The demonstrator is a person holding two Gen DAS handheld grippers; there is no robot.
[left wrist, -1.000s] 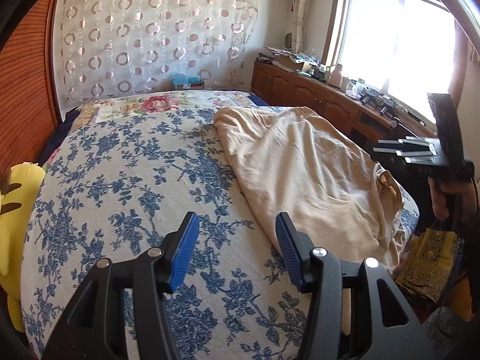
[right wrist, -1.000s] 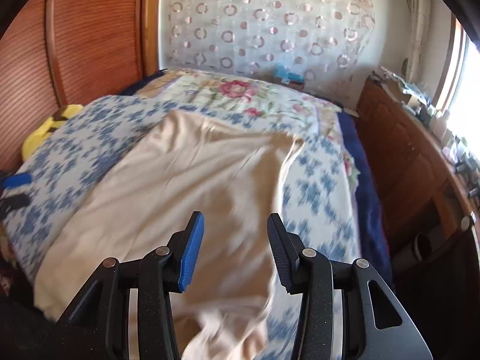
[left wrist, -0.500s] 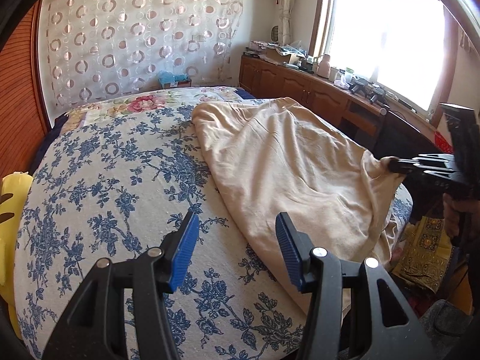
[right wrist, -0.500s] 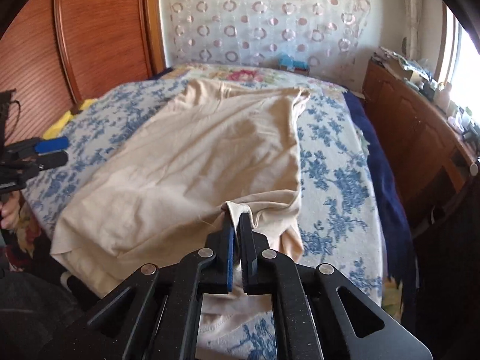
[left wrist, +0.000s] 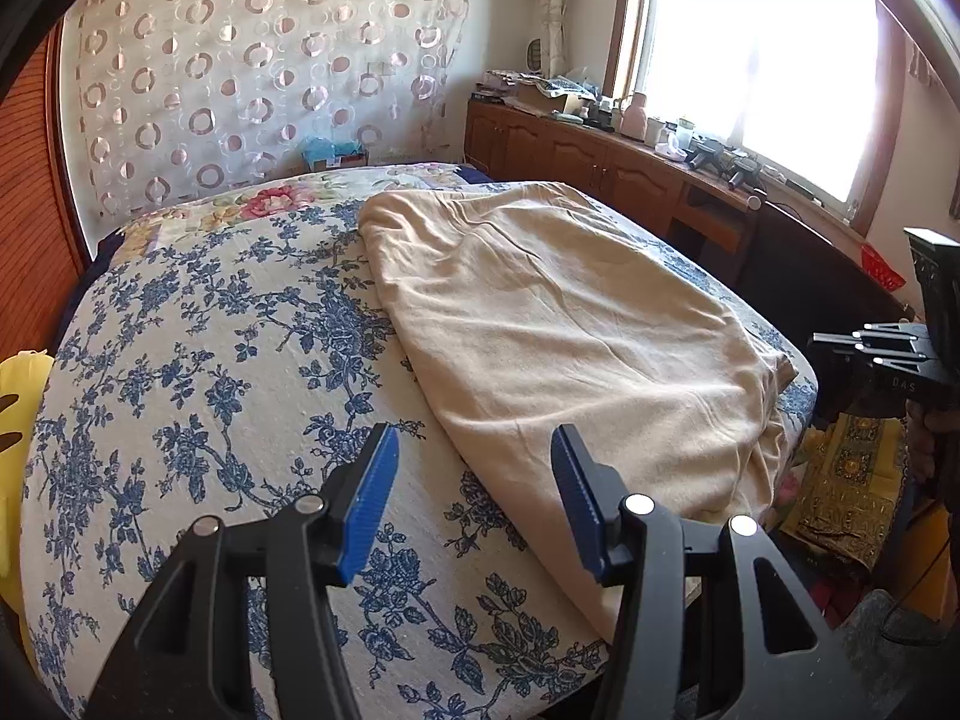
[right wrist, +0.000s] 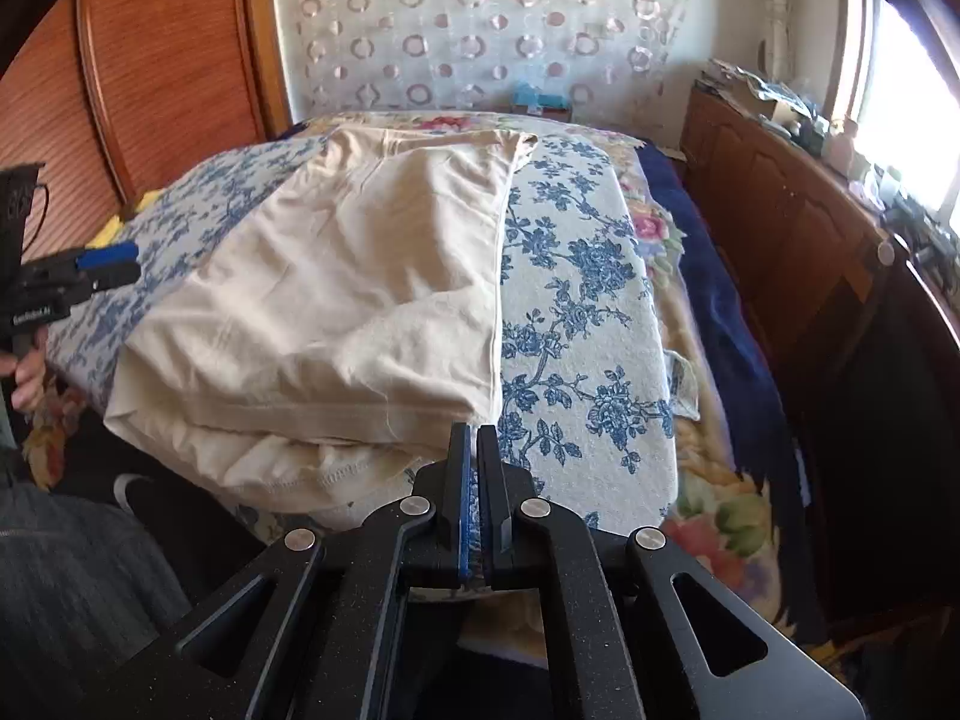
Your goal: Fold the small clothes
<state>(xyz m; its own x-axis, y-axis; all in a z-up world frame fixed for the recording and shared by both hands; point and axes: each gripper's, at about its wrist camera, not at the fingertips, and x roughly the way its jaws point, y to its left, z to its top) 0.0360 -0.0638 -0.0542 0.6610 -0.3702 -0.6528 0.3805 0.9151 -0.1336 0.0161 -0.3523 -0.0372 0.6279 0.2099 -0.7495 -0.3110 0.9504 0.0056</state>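
A near corner of the beige garment (right wrist: 360,276) was pinched by the closed right gripper (right wrist: 471,438); the left gripper (left wrist: 474,462) was held open, empty. Next, the opposite corner probably needed gripping.

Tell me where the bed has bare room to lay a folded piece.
Bare quilt lies between the garment and the yellow cushion; another strip runs between garment and blue blanket. The counter is crowded.
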